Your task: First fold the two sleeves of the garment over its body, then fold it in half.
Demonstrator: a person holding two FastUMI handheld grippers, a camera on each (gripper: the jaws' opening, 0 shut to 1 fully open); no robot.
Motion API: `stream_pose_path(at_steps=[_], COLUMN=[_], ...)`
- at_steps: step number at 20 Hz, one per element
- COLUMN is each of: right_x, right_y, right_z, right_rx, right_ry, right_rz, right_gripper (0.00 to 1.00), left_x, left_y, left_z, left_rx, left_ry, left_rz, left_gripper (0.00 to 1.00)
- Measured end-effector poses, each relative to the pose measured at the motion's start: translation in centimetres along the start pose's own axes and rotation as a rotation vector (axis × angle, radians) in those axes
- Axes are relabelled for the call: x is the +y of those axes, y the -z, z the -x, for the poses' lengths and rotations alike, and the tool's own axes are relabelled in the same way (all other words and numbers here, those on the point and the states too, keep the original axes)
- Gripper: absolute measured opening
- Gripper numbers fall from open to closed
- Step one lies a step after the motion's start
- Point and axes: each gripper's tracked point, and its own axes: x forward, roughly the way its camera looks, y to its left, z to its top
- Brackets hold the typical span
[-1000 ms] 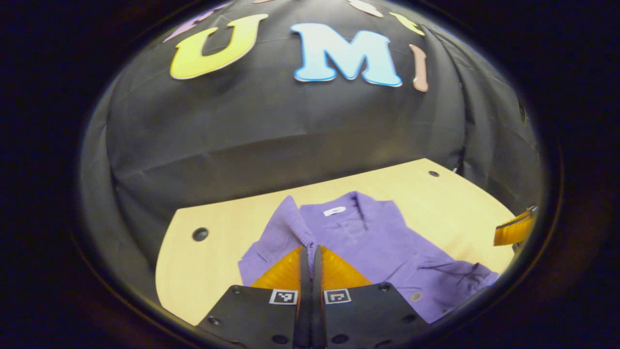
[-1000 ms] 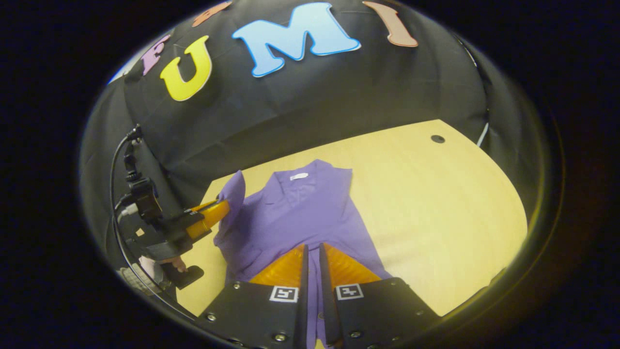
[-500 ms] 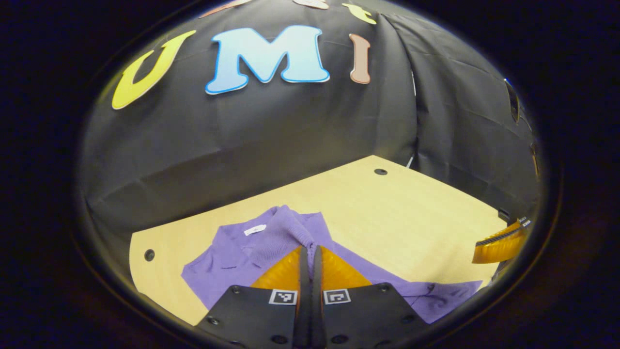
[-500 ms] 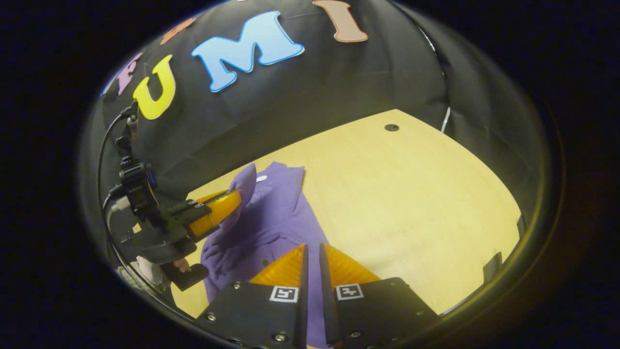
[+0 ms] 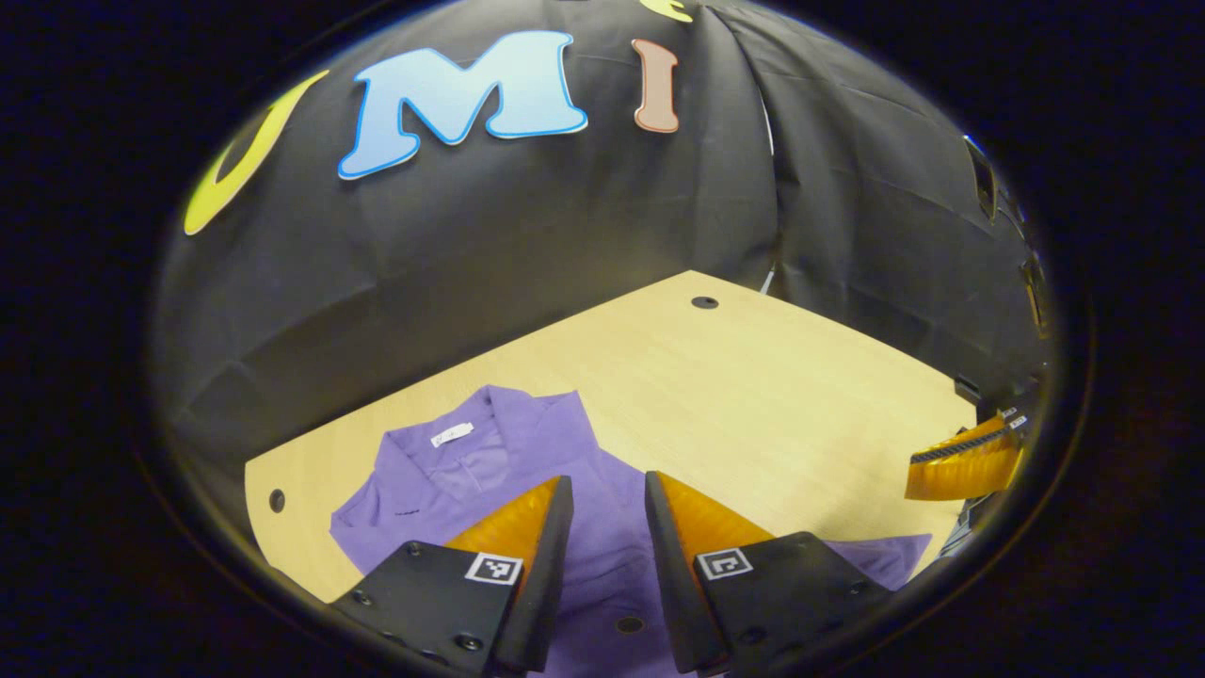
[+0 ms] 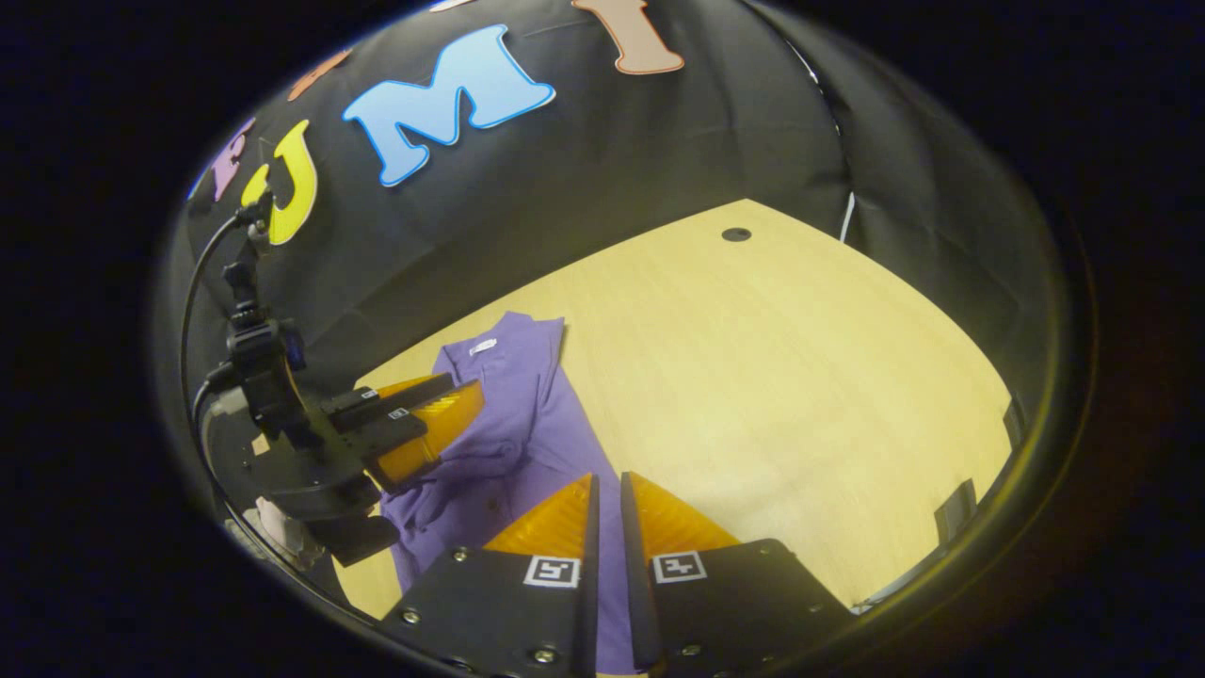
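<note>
Purple garment [image 5: 527,461] lies flat at 7 o'clock on bench [image 5: 753,395], collar toward wall. Soft, light knit; likely sags and creases, so pinch at hem or sleeve edge. Left gripper [image 5: 607,504] fingers parted, empty above cloth. Right gripper [image 6: 602,513] fingers nearly together; grip on cloth cannot tell. Right gripper view shows left gripper's body, cable at 9 o'clock; left gripper view shows collar label [image 5: 452,434].
</note>
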Motion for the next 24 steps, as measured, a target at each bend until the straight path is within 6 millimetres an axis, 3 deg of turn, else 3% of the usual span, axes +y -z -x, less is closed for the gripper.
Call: stream_pose_path(at_steps=[2,5,12,16,21,23,24], right_x=[-0.1,-0.3,-0.6,-0.2,-0.4,-0.6,-0.6], right_y=[0.6,1.9,5.9,8.7,11.8,12.8,13.2], right_z=[-0.2,-0.7,-1.4,-1.7,-1.1,-0.9,-0.9], right_rx=[0.019,0.061,0.202,0.291,0.406,0.438,0.448], right_ry=[-0.006,-0.017,-0.052,-0.064,-0.082,-0.087,-0.086], right_rz=[0.019,0.051,0.131,0.163,0.233,0.258,0.270], right_gripper=[0.15,0.15,0.14,0.14,0.14,0.40,0.40], left_x=[0.1,1.5,5.1,4.5,1.3,0.4,0.0], left_y=[1.5,4.0,10.3,15.8,22.8,24.5,25.0], left_z=[0.8,2.6,10.3,14.7,19.5,20.7,21.2], left_rx=[0.032,0.068,0.132,0.203,0.320,0.348,0.360], left_ry=[0.004,-0.022,-0.119,-0.158,-0.154,-0.151,-0.147], left_rz=[0.041,0.099,0.172,0.205,0.228,0.234,0.241], left_gripper=[0.58,0.51,0.51,0.49,0.49,0.57,0.62])
